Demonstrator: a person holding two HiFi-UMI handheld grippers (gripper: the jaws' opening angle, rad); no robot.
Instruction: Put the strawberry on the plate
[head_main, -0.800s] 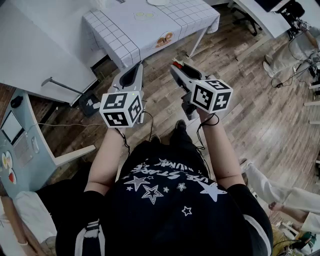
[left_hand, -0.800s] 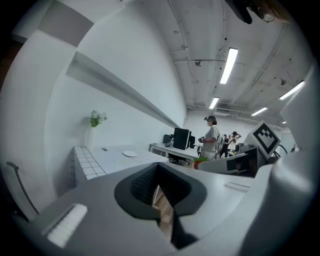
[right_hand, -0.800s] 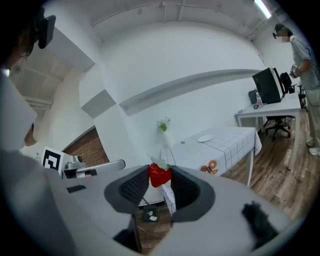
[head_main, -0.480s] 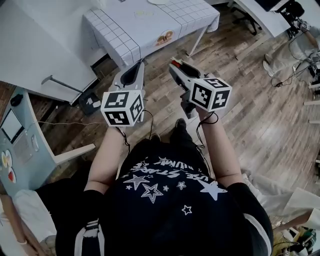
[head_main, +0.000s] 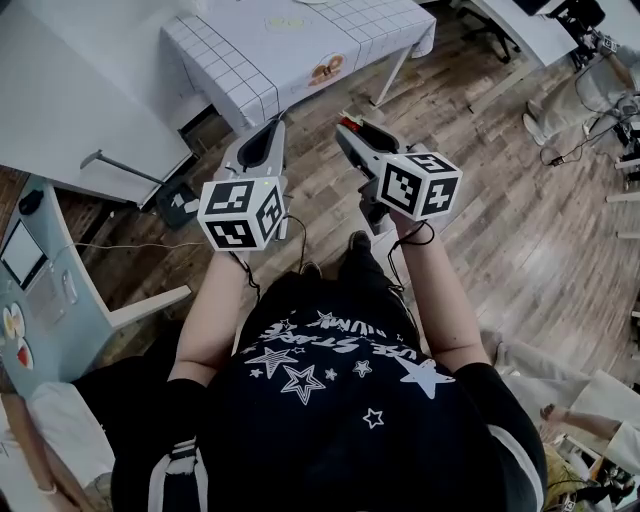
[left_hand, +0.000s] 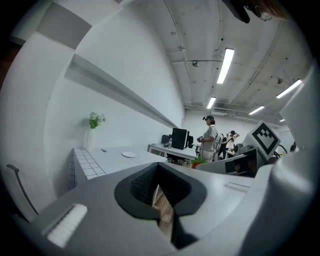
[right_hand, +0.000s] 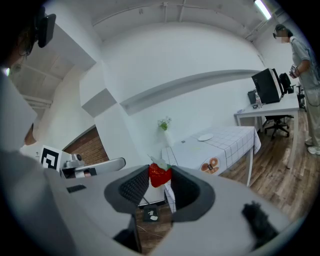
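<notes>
The strawberry (right_hand: 160, 175) is off the table and in the air, clamped between the pads of the right gripper (right_hand: 159, 182), red body pinched on both sides with its green cap uppermost at 12 o'clock. Those jaws stand fairly wide, only as far apart as the berry's width, and nothing else touches them. The step in hand looks like the carry: the fruit is picked up but not yet delivered. In the right gripper view the white plate (right_hand: 205, 137) lies at about 2 o'clock from the berry, well apart, on the table (right_hand: 231, 146) with the checked cloth; in the head view that table is at 12 o'clock, beyond both grippers, over wooden floor. The next move likely calls for stepping or reaching forward, bringing the berry over the plate, lowering it and only then parting the jaws. The left gripper (left_hand: 156, 183), at 9 o'clock of the right one, has its jaws together on nothing, a sliver of floor showing through.
</notes>
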